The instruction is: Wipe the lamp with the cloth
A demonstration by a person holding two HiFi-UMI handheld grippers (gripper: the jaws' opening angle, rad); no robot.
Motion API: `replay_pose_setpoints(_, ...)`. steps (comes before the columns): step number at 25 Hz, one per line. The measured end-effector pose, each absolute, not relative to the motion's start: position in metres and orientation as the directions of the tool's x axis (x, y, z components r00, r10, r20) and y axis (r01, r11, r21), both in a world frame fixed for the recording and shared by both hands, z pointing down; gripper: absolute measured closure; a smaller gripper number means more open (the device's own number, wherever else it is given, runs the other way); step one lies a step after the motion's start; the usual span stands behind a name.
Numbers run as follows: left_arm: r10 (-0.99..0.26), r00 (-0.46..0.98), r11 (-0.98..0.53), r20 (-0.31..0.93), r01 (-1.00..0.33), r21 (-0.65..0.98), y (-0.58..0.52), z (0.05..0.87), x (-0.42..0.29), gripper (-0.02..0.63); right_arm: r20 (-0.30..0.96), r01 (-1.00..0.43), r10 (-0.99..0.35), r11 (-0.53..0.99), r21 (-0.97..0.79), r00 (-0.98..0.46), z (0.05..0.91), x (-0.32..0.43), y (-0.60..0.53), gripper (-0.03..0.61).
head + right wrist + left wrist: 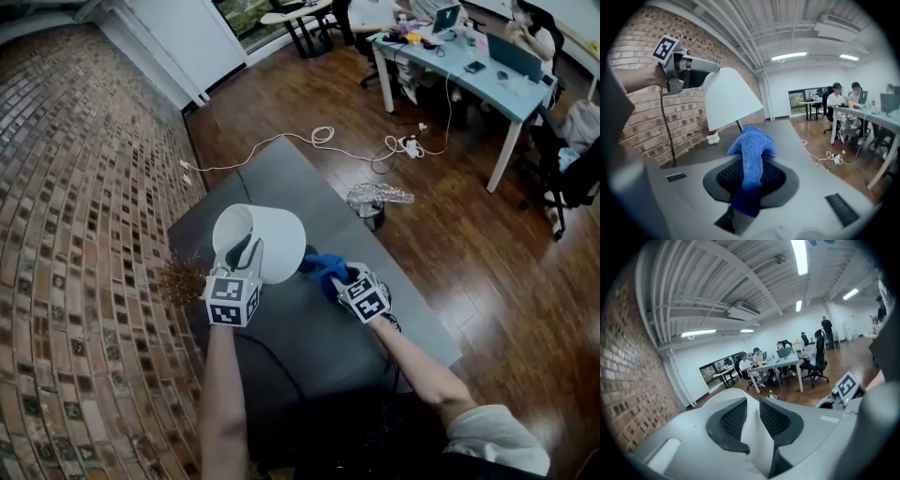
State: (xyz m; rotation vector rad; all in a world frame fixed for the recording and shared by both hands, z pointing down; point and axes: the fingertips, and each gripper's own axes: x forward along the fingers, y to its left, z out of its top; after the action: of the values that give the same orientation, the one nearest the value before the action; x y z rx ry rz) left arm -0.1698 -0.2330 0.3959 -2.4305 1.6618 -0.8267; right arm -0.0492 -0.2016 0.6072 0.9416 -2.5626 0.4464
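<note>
The dark bench [309, 187] carries the lamp [272, 239], which stands near the brick-wall side with its white shade tipped toward me. My left tongs [752, 416] are nearly closed, pinching the thin wall of the shade at its rim to steady it. My right tongs [750, 176] are clamped on the blue cloth [752, 145], whose bunched end pokes out ahead of the jaws. From the head view the cloth sits just beside the lower edge of the shade. Whether it touches I cannot tell; from the right gripper view it looks slightly apart.

I judge the task to be at its opening. Both grips are made and the lamp is braced, but I see no sign that wiping has covered any of the shade, so the whole surface is left to do.

Count: one bench, one lamp, two tongs, one cloth, and one small white vase [712, 137] of dried sprigs by the wall.
</note>
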Motion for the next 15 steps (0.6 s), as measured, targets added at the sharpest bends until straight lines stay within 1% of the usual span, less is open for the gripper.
replay_pose_setpoints(1,-0.88,0.256,-0.421,0.4,-0.809,-0.409,-0.237,0.398,-0.168,0.538,0.435,-0.669,-0.551,0.72,-0.183,-0.712,0.605,-0.044,-0.199,0.492)
replay_pose_setpoints(3,-0.86,0.258,-0.461,0.441,-0.762,-0.454,-0.242,0.4,-0.163,0.54,0.413,-0.668,-0.553,0.712,-0.217,-0.723,0.6,-0.035,-0.192,0.492)
replay_pose_setpoints(7,-0.789,0.281,-0.549,0.546,-0.72,-0.423,-0.235,0.405,-0.144,0.546,0.374,-0.661,-0.553,0.689,-0.298,-0.744,0.588,-0.012,-0.177,0.492)
replay_pose_setpoints(11,-0.703,0.251,-0.615,0.665,-0.684,-0.392,-0.216,0.41,-0.126,0.547,0.367,-0.626,-0.514,0.702,-0.339,-0.776,0.584,0.011,-0.15,0.492)
replay_pose_setpoints(13,-0.676,0.225,-0.621,0.702,-0.686,-0.379,-0.214,0.411,-0.129,0.537,0.38,-0.603,-0.484,0.729,-0.324,-0.788,0.588,0.011,-0.132,0.492)
replay_pose_setpoints(15,-0.686,0.199,-0.591,0.699,-0.713,-0.377,-0.227,0.408,-0.144,0.533,0.405,-0.588,-0.457,0.75,-0.303,-0.792,0.598,0.008,-0.116,0.492)
